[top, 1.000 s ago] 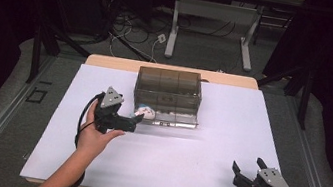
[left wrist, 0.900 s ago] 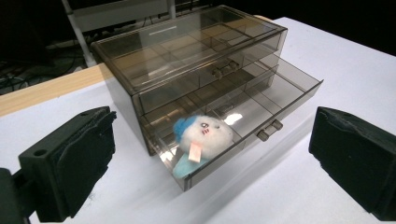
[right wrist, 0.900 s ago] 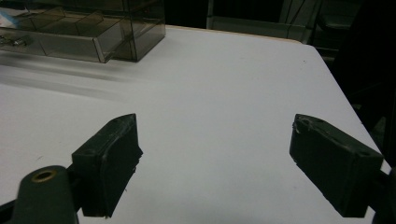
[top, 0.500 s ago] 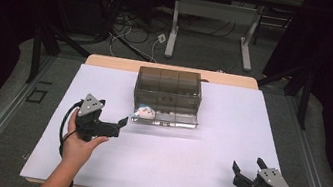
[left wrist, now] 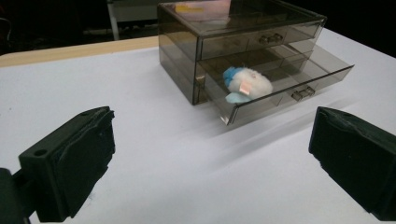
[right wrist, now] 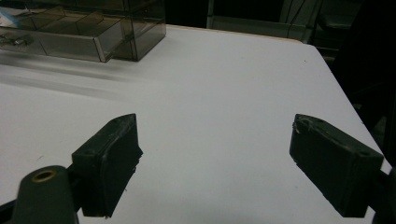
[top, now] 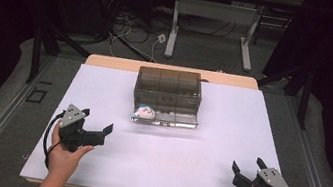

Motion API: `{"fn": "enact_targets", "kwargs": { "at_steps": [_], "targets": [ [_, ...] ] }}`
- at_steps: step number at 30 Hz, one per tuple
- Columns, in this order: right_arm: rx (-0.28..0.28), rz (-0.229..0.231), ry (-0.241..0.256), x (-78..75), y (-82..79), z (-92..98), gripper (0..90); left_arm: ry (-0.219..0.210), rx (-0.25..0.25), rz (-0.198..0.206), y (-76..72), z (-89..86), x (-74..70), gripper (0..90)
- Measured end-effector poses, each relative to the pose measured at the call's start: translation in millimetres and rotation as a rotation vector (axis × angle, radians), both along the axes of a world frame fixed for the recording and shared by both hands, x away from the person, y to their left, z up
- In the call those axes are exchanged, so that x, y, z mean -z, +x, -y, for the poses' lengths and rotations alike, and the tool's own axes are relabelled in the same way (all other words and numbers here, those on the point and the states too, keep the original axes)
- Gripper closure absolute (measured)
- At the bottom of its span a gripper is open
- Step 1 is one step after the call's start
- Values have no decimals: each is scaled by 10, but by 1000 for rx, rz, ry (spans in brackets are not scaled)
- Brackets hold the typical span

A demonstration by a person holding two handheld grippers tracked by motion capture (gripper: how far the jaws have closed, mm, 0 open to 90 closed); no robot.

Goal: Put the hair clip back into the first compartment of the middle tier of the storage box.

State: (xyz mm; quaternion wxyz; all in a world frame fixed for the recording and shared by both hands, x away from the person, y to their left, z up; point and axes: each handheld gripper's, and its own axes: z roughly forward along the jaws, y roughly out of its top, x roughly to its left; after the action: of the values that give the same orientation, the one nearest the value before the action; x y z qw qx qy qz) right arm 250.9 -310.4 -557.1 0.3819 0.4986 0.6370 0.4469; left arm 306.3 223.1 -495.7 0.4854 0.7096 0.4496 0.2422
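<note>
Drawer [left wrist: 285, 88] of the smoky two-drawer box [top: 168, 94] stands pulled out at mid-desk [top: 104, 89], a blue-and-white plush toy [left wrist: 246, 83] inside; we hold left tongs [top: 97, 133] spread and empty, nearer it; right tongs [top: 246, 173] spread, well apart; nothing lies between

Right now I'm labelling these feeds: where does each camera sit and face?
High view: above the person's side, looking down the table; both forearms, left claw, right claw.
Left gripper view: on the left claw, facing the drawer box.
Right gripper view: on the right claw, facing the table's far edge.
All share the box.
</note>
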Motion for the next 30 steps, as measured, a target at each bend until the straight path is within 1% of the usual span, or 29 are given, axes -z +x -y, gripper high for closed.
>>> {"fn": "enact_targets", "kwargs": {
  "at_steps": [1,2,3,4,5,6,8,9,10,11,12,14,15,16,17,19,26,27,30],
  "targets": [
    [-8,-4,2,-1,0,2,153,2,-4,2,-9,-18,17,3],
    [-14,-35,-8,-17,-18,10,153,-1,-8,6,-18,-35,33,3],
    [-14,-35,-9,-17,-18,10,153,-13,-14,13,-31,-46,52,3],
    [-14,-36,-9,-18,-19,11,153,-14,-15,23,-45,-61,70,3],
    [-16,-34,-8,-18,-18,13,153,-14,-16,30,-60,-75,89,3],
    [1,-2,1,-2,-2,1,153,-12,-17,35,-72,-85,110,3],
    [2,-1,-2,-2,0,5,153,0,-19,39,-95,-99,146,3],
    [2,18,6,10,14,0,153,6,-19,43,-103,-108,160,3],
    [-4,5,3,4,7,7,153,2,-20,44,-113,-113,174,3],
    [-4,5,3,5,7,7,153,5,-19,49,-119,-126,183,3],
    [4,29,10,17,22,-4,153,-5,-19,49,-126,-136,192,3],
    [1,-2,-1,-2,-2,4,153,-13,-22,56,-127,-154,207,3],
    [1,-2,0,-2,-2,3,153,-12,-19,56,-127,-167,214,3],
    [0,-1,-1,-1,-1,2,153,-22,-23,60,-123,-171,226,3],
    [-6,3,-2,3,4,4,153,-27,-23,55,-122,-180,237,3],
    [-19,-6,-1,4,5,7,153,-27,-20,51,-114,-197,264,3],
    [-17,-6,1,9,10,-7,153,-37,-32,19,-70,-221,347,3],
    [-19,-11,-2,8,9,-4,153,-27,-31,13,-63,-226,356,3],
    [-19,-10,-3,10,11,-9,153,-23,-35,2,-51,-212,382,4]
  ]
}}
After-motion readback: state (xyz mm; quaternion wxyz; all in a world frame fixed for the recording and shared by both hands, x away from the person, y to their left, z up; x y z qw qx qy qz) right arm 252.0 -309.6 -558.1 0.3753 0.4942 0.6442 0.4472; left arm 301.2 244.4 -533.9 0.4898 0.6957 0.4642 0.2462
